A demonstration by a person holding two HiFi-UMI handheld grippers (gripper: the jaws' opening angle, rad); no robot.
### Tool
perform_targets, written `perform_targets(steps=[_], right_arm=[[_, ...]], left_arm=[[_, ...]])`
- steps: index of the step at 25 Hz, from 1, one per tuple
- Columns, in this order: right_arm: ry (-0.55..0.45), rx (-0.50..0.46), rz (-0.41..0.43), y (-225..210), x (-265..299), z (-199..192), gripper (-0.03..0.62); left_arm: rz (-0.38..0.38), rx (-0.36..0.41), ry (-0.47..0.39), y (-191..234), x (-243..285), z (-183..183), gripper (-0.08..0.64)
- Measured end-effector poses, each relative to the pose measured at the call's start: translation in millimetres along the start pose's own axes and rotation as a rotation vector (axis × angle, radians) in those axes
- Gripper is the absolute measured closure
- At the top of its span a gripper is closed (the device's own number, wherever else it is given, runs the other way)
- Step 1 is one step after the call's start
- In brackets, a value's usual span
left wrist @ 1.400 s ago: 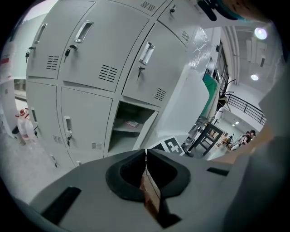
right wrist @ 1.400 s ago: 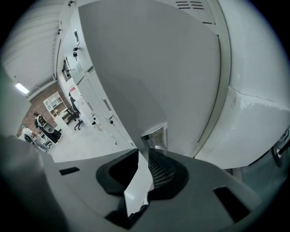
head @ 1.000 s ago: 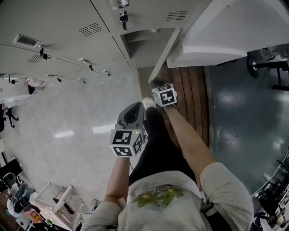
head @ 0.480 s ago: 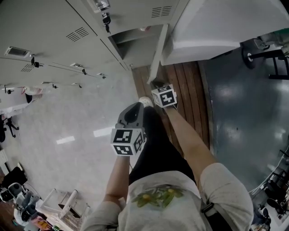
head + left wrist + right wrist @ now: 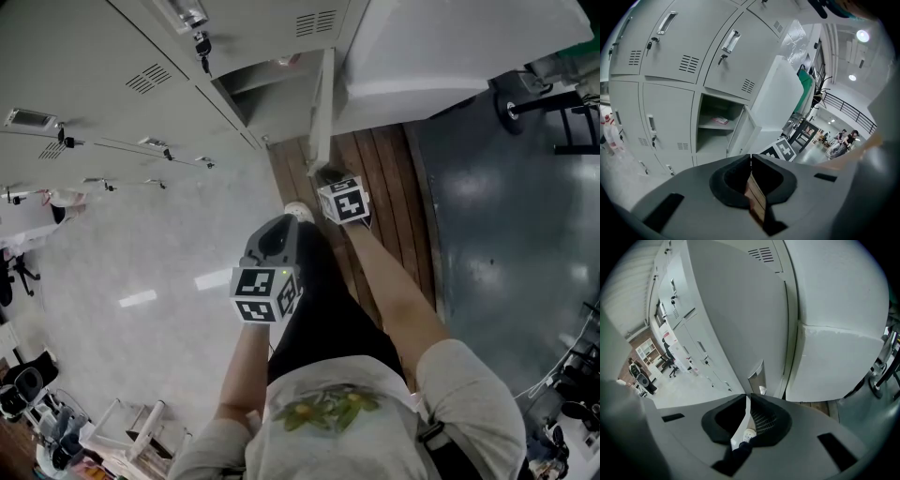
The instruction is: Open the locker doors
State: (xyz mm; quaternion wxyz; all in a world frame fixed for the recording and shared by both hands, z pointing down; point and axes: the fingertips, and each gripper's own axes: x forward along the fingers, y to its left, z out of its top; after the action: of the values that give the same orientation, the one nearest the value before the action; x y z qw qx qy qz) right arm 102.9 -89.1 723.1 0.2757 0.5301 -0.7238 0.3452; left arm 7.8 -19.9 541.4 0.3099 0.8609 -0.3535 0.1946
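Grey lockers (image 5: 103, 66) run along the top left of the head view. One low compartment (image 5: 272, 94) stands open, with a small flat item on its shelf (image 5: 719, 121). Its door (image 5: 322, 108) juts out edge-on toward me. My right gripper (image 5: 319, 174) is shut on that door's free edge. In the right gripper view the door (image 5: 740, 315) rises from the jaws (image 5: 750, 395), and its recessed handle (image 5: 757, 376) sits just above them. My left gripper (image 5: 284, 221) hangs in front of my legs, shut and empty, and faces the open locker (image 5: 717, 131).
A large white cabinet (image 5: 450, 56) stands right of the open door. Wooden planks (image 5: 394, 206) lie beneath the right arm, with dark floor (image 5: 506, 234) further right and glossy pale floor (image 5: 141, 262) to the left. Keys hang in the lock (image 5: 202, 45) above the open compartment. Carts and stands stand at the frame edges.
The right gripper has shifted a little with the door edge in it, and the door now looks more edge-on. The lockers have slid up and left in the head view. The left gripper looks unchanged.
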Motion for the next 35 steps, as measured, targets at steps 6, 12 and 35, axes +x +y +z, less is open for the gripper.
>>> perform_targets(steps=[6,12,35], right_arm=[[-0.003,0.008,-0.023,-13.7,-8.0,-4.8,0.54],[-0.006,0.022,-0.043,-23.3,-13.3,-9.7,0.54],[-0.022,0.089,-0.178,-76.0,-37.9,-20.5,0.551]], left_arm=[[-0.009,-0.001,0.01,-6.2,2.9,-5.8,0.522],[-0.017,0.004,0.018,-9.8,5.9,-8.1,0.522],[-0.027,0.011,0.028,-15.6,9.7,-9.7,0.522]])
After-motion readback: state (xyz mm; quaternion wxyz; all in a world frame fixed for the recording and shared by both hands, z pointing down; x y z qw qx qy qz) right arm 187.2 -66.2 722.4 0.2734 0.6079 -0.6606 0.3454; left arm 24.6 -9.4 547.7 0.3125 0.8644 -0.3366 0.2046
